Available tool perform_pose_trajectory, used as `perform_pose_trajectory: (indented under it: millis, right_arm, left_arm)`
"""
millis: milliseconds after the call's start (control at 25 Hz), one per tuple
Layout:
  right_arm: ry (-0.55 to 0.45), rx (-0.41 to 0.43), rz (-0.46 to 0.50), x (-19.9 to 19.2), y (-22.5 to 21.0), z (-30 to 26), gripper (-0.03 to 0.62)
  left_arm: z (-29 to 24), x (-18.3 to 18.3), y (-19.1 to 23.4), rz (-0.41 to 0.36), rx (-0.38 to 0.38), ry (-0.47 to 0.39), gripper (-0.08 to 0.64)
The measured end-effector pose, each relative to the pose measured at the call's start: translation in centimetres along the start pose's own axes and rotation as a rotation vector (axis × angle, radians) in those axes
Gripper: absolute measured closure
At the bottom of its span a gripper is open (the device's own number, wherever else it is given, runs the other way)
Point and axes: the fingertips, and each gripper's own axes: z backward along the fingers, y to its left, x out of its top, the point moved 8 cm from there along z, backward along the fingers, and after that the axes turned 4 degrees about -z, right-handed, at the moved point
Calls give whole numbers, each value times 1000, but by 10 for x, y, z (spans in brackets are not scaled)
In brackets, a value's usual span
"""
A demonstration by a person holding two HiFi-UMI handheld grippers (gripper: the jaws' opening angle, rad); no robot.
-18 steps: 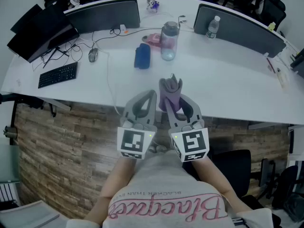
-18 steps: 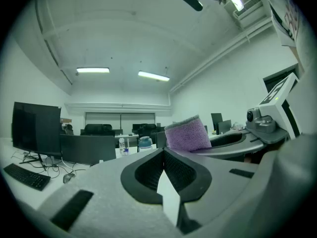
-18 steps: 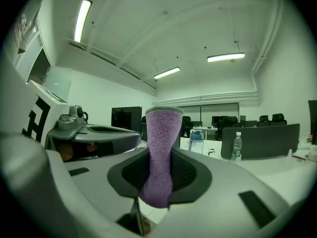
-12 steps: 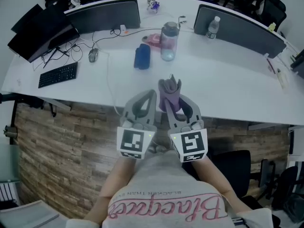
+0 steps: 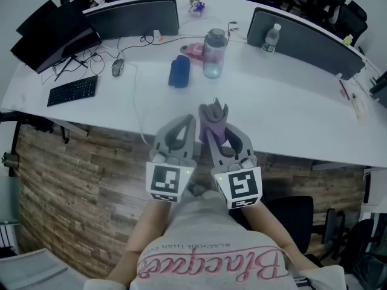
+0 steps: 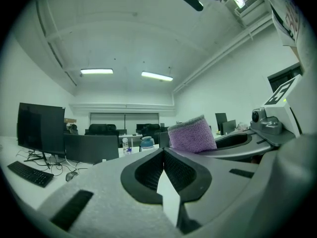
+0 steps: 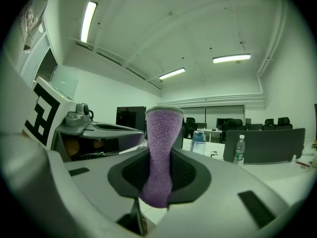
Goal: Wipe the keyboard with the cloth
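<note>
A purple cloth (image 5: 214, 117) stands up folded between the jaws of my right gripper (image 5: 213, 127), which is shut on it; the same cloth (image 7: 159, 157) fills the middle of the right gripper view. My left gripper (image 5: 191, 121) is held beside it, shut with nothing in it. From the left gripper view the cloth (image 6: 191, 135) pokes up just to the right. The black keyboard (image 5: 72, 91) lies far off at the left end of the white desk (image 5: 290, 101), in front of a dark monitor (image 5: 49, 32). Both grippers hover at the desk's near edge.
On the desk stand a clear water bottle (image 5: 213, 52), a blue folded item (image 5: 179, 71), a pink item (image 5: 195, 49), a mouse (image 5: 117, 69) with cables, and a small bottle (image 5: 269, 35). Grey divider panels (image 5: 305, 36) line the back. A black chair (image 5: 284, 212) is at my right.
The head view has shifted slightly, so the desk and grippers sit a little higher and leftward in the picture. The grippers and cloth keep their positions relative to each other.
</note>
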Motion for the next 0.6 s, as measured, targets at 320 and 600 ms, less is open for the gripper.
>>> perform_pose_trajectory:
  millis: [320, 600]
  right_arm:
    - [-30, 26, 2, 3, 6, -11, 511]
    - [-51, 28, -14, 6, 31, -32, 509]
  left_arm:
    - [12, -6, 15, 8, 62, -10, 555]
    - [29, -15, 50, 5, 85, -14, 555]
